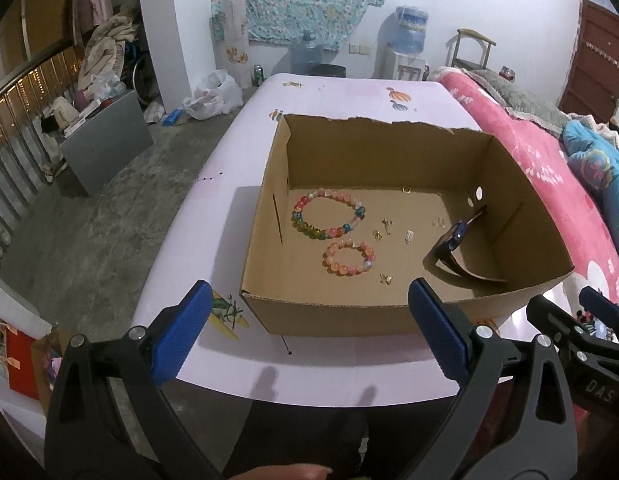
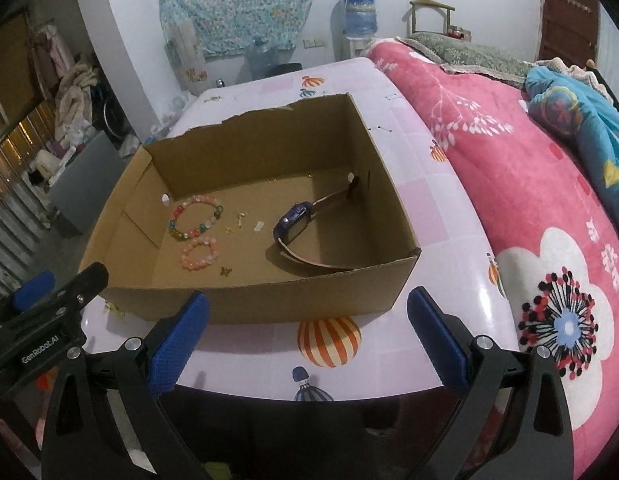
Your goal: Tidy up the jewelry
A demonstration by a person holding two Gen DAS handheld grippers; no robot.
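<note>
An open cardboard box [image 1: 329, 312] [image 2: 269, 300] stands on the pale pink table. On its floor lie a large multicoloured bead bracelet [image 1: 328, 218] [image 2: 195, 218], a smaller pink bead bracelet [image 1: 349, 258] [image 2: 199, 255], a blue watch with a strap [image 1: 455, 236] [image 2: 295, 222] and several tiny gold pieces [image 1: 385, 278] [image 2: 225, 271]. My left gripper [image 1: 309, 340] is open in front of the box's near wall, holding nothing. My right gripper [image 2: 307, 332] is open too, just short of the box's near right corner, empty.
A thin dark chain [image 1: 211, 178] lies on the table [image 1: 229, 368] left of the box. A bed with a pink floral blanket [image 2: 529, 200] runs along the table's right side. Clutter, a grey box [image 1: 109, 140] and railings lie on the floor to the left.
</note>
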